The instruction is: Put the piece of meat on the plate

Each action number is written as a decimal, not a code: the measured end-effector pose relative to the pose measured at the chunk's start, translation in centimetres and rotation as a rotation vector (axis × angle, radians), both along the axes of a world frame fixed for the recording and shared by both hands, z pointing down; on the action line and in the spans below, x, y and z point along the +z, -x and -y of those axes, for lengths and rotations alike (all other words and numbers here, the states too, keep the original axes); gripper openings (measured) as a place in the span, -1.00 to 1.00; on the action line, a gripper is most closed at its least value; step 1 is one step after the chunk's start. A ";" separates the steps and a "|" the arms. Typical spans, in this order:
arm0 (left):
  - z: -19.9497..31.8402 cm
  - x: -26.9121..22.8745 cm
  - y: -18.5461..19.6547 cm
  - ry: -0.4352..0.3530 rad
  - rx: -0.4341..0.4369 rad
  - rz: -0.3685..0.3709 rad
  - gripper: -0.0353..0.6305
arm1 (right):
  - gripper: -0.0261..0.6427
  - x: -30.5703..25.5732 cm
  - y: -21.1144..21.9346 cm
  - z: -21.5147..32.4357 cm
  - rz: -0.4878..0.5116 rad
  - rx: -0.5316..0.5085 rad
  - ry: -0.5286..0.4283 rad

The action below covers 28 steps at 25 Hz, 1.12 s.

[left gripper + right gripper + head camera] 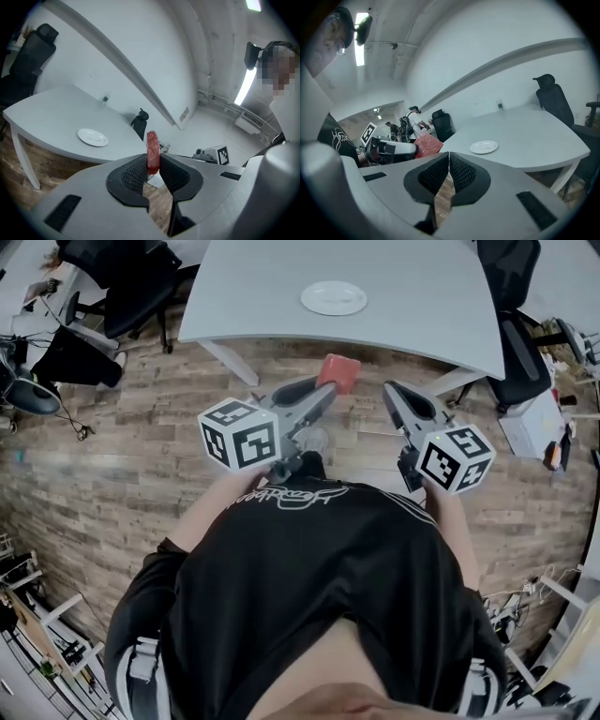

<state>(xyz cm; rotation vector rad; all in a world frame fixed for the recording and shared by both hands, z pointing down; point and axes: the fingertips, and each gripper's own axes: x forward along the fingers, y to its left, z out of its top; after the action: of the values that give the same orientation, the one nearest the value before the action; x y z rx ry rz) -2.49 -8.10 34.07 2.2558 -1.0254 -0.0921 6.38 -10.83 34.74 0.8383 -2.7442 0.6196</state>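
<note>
My left gripper (pixel 323 395) is shut on a red slab of meat (pixel 338 372), held on edge over the wooden floor short of the table; in the left gripper view the meat (pixel 153 151) stands upright between the pads. A white plate (pixel 334 298) lies on the grey table (pixel 412 306) ahead, also seen as the plate (pixel 93 137) and the plate (pixel 483 147). My right gripper (pixel 391 395) is beside the left, shut with nothing in it; its pads (pixel 440 174) meet. The right gripper view shows the meat (pixel 427 145) in the left gripper.
Black office chairs stand at the table's left (pixel 131 287) and right (pixel 520 343). A white table leg (pixel 230 362) slants down near the left gripper. Desks and cables crowd the far left and right. Wood floor lies between me and the table.
</note>
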 end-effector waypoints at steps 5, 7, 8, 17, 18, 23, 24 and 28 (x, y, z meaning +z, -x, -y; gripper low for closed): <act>5.6 0.3 2.0 0.023 0.021 -0.003 -0.65 | -0.89 0.2 2.2 5.1 -0.009 0.022 0.030; 7.7 0.6 2.6 0.030 0.033 -0.001 -0.65 | -0.89 0.4 2.8 7.1 -0.011 0.032 0.040; 8.6 0.7 2.8 0.034 0.039 0.000 -0.65 | -0.89 0.5 3.0 8.0 -0.011 0.039 0.045; 15.6 1.8 3.8 0.068 0.103 0.017 -0.65 | -0.89 1.5 4.3 14.8 0.001 0.098 0.073; 16.2 1.8 3.8 0.069 0.111 0.019 -0.65 | -0.89 1.6 4.3 15.4 0.003 0.104 0.076; 18.8 2.2 3.9 0.077 0.137 0.024 -0.65 | -0.89 2.0 4.7 17.9 0.003 0.121 0.086; 19.3 2.3 4.0 0.079 0.140 0.024 -0.65 | -0.89 2.1 4.8 18.3 0.002 0.122 0.088; 20.9 3.0 4.1 0.086 0.146 0.027 -0.65 | -0.89 2.7 4.8 19.8 -0.004 0.124 0.100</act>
<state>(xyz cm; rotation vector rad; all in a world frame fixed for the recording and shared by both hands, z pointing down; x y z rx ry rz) -6.55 -28.96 37.06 2.2501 -0.8587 0.0442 1.53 -30.59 37.47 0.9908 -2.6479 0.7703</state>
